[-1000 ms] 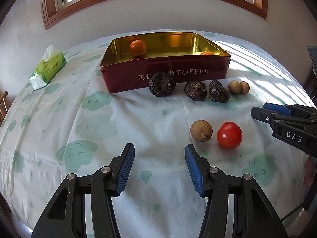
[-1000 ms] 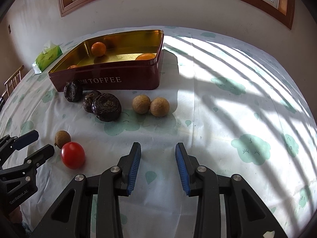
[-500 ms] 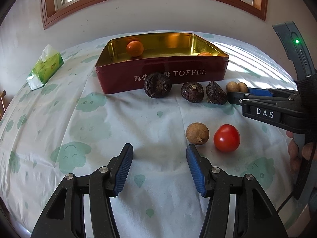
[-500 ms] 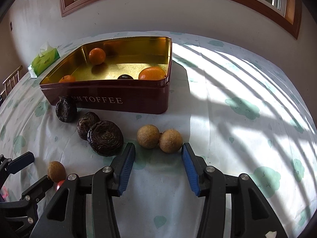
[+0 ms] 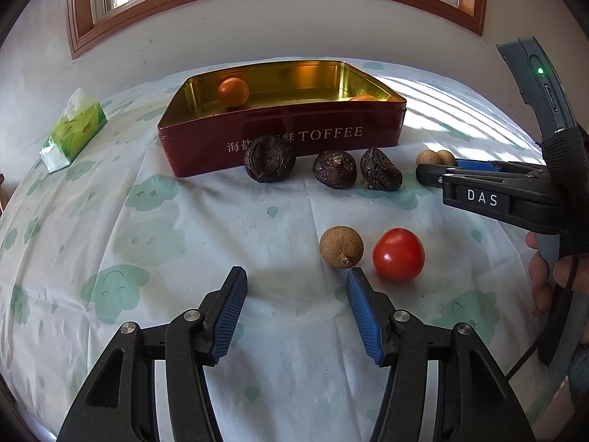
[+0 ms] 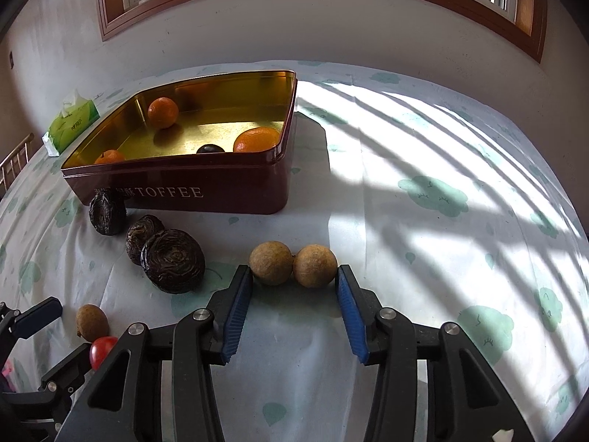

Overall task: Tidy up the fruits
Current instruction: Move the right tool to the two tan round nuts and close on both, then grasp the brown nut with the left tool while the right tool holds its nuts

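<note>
fruits: right claw now bracketing the longan pair

longan pair [image 6: 293, 266] sits on the bench [image 6: 405, 239] at 6 o'clock of the toffee tin [image 6: 206, 188], the two touching side by side. over the last second the right claw [image 6: 294, 276] went from hanging back over bare cloth to right up on them; its blue pads now flank the pair, left pad at the left longan, right pad at the right one, jaws spread wide, nothing gripped. looks set to pinch both at once, and round fruit may squirt out, so closing slowly seems wise. next stop is likely the tin, which already holds three oranges and one dark fruit.

left claw [image 5: 296, 276] barely moved, released and empty, with a lone longan [image 5: 341, 246] and a tomato [image 5: 398, 254] at its 1 o'clock. three dark wrinkled fruits [image 5: 334, 168] line the tin's near wall, untouched. tissue pack [image 5: 73, 130] at the tin's 9 o'clock. most fruit not yet sorted.
</note>
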The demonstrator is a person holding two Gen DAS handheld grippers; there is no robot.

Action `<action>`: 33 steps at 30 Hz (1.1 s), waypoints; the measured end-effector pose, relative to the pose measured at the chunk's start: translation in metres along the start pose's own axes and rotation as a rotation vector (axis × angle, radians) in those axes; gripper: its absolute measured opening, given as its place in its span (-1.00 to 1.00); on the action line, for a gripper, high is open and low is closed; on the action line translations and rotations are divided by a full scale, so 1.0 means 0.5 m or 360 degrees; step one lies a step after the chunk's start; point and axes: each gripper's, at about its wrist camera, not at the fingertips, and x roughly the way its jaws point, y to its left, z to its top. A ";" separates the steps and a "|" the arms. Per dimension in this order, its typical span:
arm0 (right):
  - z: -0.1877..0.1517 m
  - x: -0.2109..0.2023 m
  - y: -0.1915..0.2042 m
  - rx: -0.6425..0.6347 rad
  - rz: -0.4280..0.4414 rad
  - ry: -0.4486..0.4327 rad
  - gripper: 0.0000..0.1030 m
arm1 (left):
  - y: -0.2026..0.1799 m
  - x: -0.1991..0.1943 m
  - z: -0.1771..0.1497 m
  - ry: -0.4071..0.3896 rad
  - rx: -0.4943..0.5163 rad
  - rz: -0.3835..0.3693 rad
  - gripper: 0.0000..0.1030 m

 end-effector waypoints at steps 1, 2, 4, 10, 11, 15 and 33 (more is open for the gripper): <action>-0.004 -0.003 -0.007 0.0010 -0.0007 0.0001 -0.16 | -0.002 0.000 0.000 0.0000 0.0002 -0.0003 0.12; -0.008 -0.007 -0.015 0.0019 -0.0018 0.0002 -0.16 | -0.004 0.000 0.000 -0.0001 0.0003 -0.0005 0.12; -0.016 -0.013 -0.032 0.0038 -0.0034 0.0001 -0.16 | -0.009 0.001 0.002 -0.0002 0.0003 -0.0008 0.12; -0.033 -0.026 -0.067 0.0080 -0.0063 -0.0003 -0.15 | -0.019 0.010 0.010 -0.0007 -0.0015 -0.0011 0.13; -0.033 -0.026 -0.067 0.0086 -0.0061 -0.0003 -0.15 | -0.019 0.011 0.012 -0.0007 -0.0018 -0.0009 0.14; -0.034 -0.025 -0.065 0.0080 -0.0070 -0.0003 -0.15 | -0.019 0.019 0.022 -0.0002 -0.0032 -0.0001 0.14; -0.034 -0.025 -0.065 0.0085 -0.0064 -0.0004 -0.14 | -0.015 0.024 0.030 -0.0035 -0.0038 -0.0014 -0.37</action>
